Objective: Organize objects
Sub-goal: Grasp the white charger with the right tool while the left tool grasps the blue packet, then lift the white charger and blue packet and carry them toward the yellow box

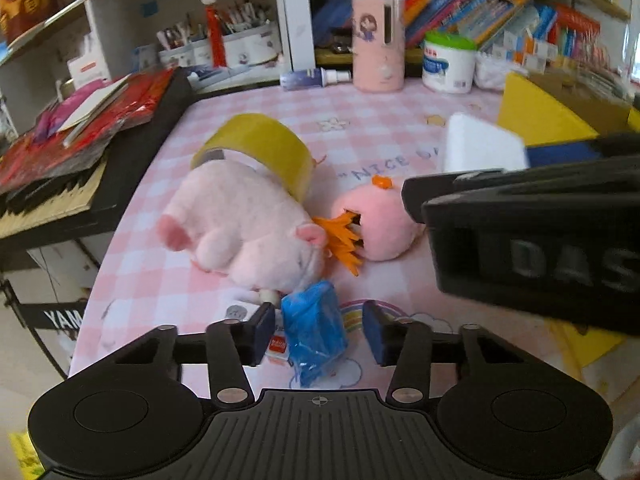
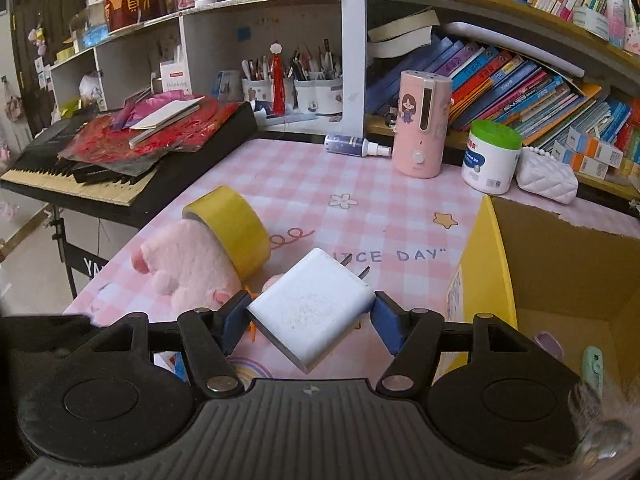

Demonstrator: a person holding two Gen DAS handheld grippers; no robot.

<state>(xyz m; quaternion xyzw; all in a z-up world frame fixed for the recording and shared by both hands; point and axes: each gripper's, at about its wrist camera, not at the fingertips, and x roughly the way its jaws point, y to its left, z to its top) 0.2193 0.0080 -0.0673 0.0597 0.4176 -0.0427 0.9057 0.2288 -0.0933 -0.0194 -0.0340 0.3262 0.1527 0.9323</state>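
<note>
- Nearest the right wrist camera, a white charger (image 2: 316, 312) is clamped between the blue pads (image 2: 390, 326) of the right gripper (image 2: 308, 320), prongs pointing away, raised over the pink checked table (image 2: 320, 176).
- Just right of it, an open yellow box (image 2: 480, 264) is seen, a mint-green item (image 2: 593, 364) lying inside.
- Low over the table's near edge, the left gripper (image 1: 318, 334) is held with jaws apart around a crumpled blue packet (image 1: 314, 332), the pads not pressed on it.
- Beyond, a pink plush pig (image 1: 244, 224) is seen beside a round pink plush (image 1: 378, 224), a yellow tape roll (image 1: 264, 148) leaning on the pig.
- Farthest back, a pink humidifier (image 2: 424, 124) and a green-lidded white tub (image 2: 492, 156) are stood before the bookshelf (image 2: 520, 80).
</note>
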